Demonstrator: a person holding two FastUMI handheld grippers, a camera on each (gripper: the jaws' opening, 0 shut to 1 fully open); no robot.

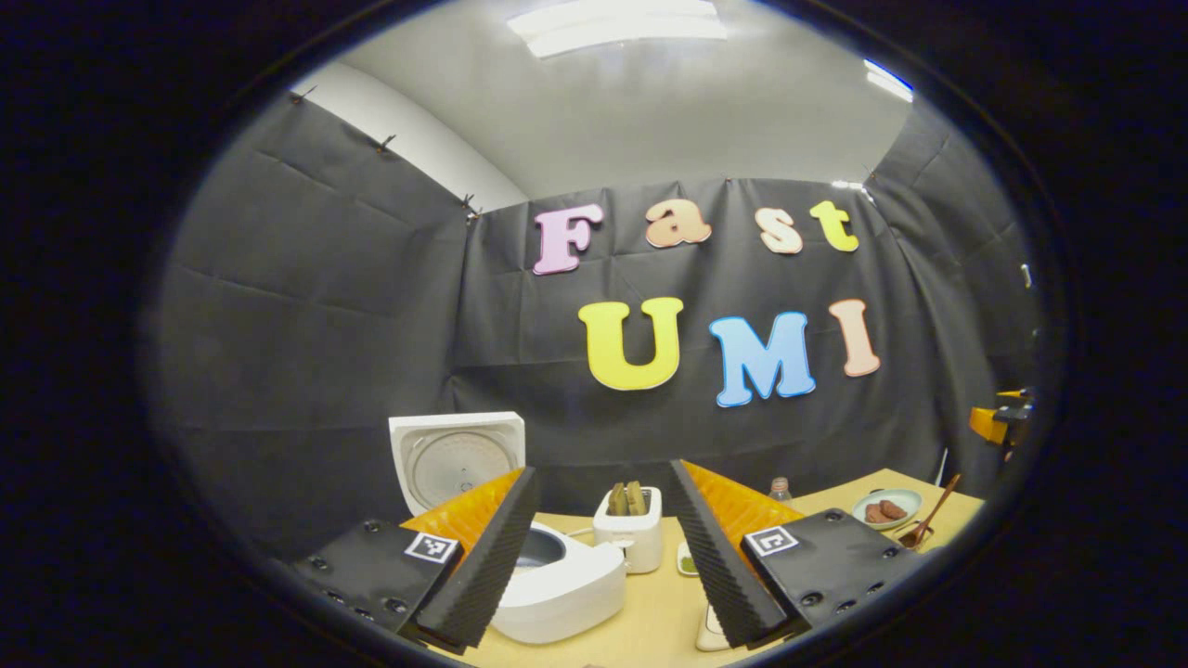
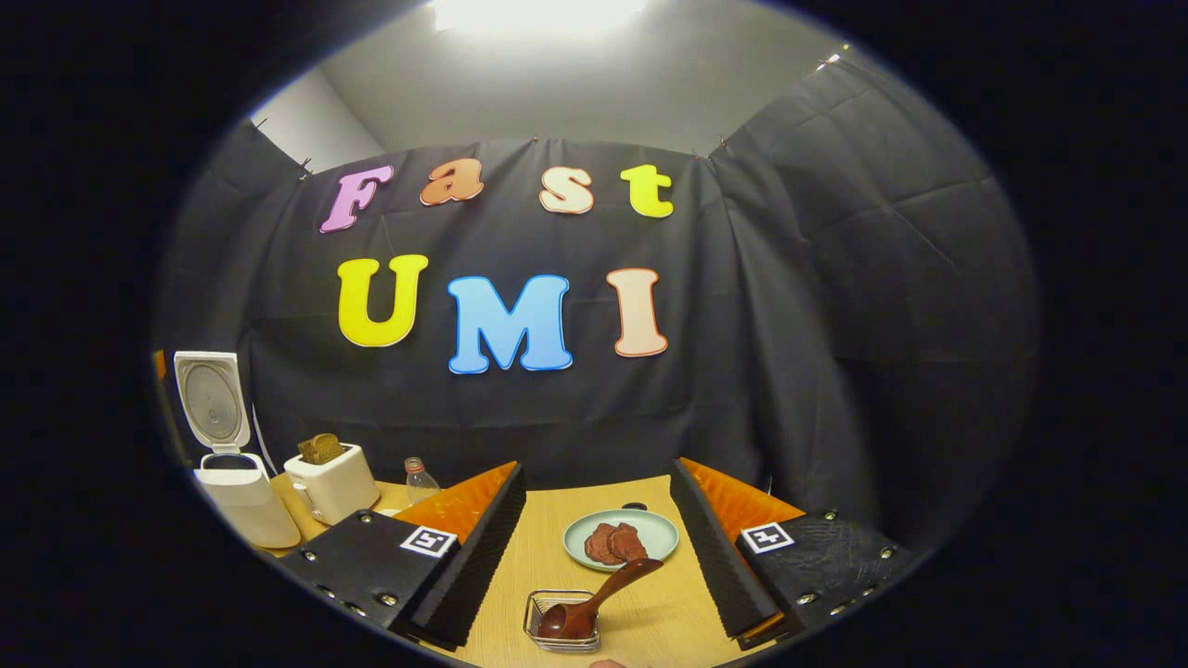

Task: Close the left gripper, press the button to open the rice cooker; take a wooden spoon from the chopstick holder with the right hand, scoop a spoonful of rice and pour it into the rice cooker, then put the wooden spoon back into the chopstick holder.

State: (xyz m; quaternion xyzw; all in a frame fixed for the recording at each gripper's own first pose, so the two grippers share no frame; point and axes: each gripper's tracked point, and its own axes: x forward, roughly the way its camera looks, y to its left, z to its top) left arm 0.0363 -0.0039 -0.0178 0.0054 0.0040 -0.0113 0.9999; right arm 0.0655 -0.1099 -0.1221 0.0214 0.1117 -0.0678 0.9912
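The white rice cooker [image 1: 557, 580] stands on the wooden table with its lid [image 1: 459, 459] raised upright. It sits just beyond my left gripper [image 1: 603, 473], which is open and holds nothing. In the right gripper view the cooker [image 2: 237, 501] is far off at the left edge. A dark wooden spoon [image 2: 594, 598] lies with its bowl in a low wire holder [image 2: 561, 622] and its handle leans toward the plate. My right gripper [image 2: 596, 468] is open above and behind the spoon, apart from it. The spoon [image 1: 928, 524] also shows at the far right of the left gripper view.
A white toaster [image 1: 631, 533] with bread stands right of the cooker, and a small bottle [image 1: 780, 487] behind it. A pale plate [image 2: 620, 538] holding brown slices sits beyond the wire holder. A small dish [image 1: 689, 563] with something green lies near the toaster.
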